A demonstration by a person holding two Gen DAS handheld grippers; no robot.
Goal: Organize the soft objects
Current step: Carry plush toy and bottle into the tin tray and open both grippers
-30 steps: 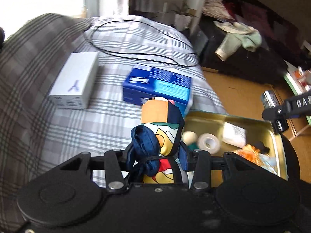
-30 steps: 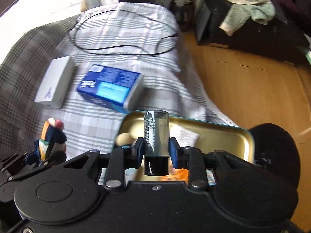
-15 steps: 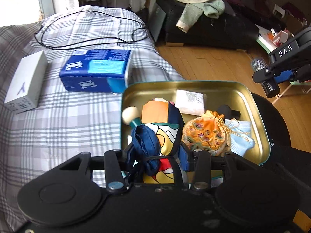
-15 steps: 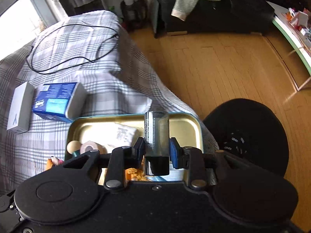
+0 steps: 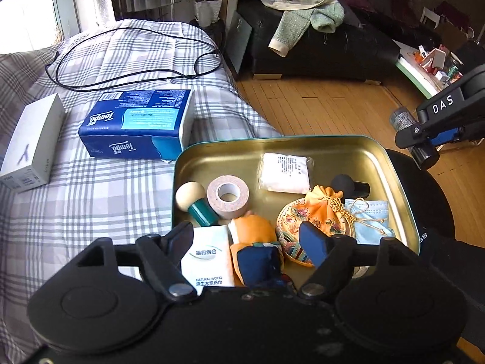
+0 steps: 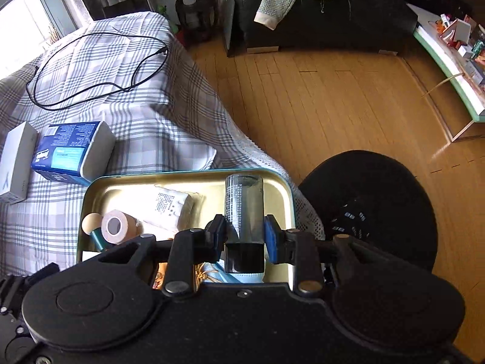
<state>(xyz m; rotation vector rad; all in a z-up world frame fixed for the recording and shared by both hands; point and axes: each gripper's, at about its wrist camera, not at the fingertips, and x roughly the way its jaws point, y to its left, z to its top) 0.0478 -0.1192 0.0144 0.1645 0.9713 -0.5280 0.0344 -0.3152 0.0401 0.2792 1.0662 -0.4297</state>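
A gold tin tray sits on the plaid bed edge. In it lie a tape roll, a white packet, an orange embroidered pouch, a blue face mask, a tissue pack and a colourful folded fabric bag. My left gripper is open above the fabric bag, which rests in the tray. My right gripper is shut on a dark cylindrical bottle above the tray's right side; it shows at right in the left wrist view.
A blue Tempo tissue box and a white box lie on the bed, with a black cable behind. A black round stool stands right of the tray on the wooden floor. A dark sofa with clothes stands beyond.
My left gripper has opened and let go of the fabric bag, which now lies in the tray. The right gripper still holds the bottle, moved a little over the tray.
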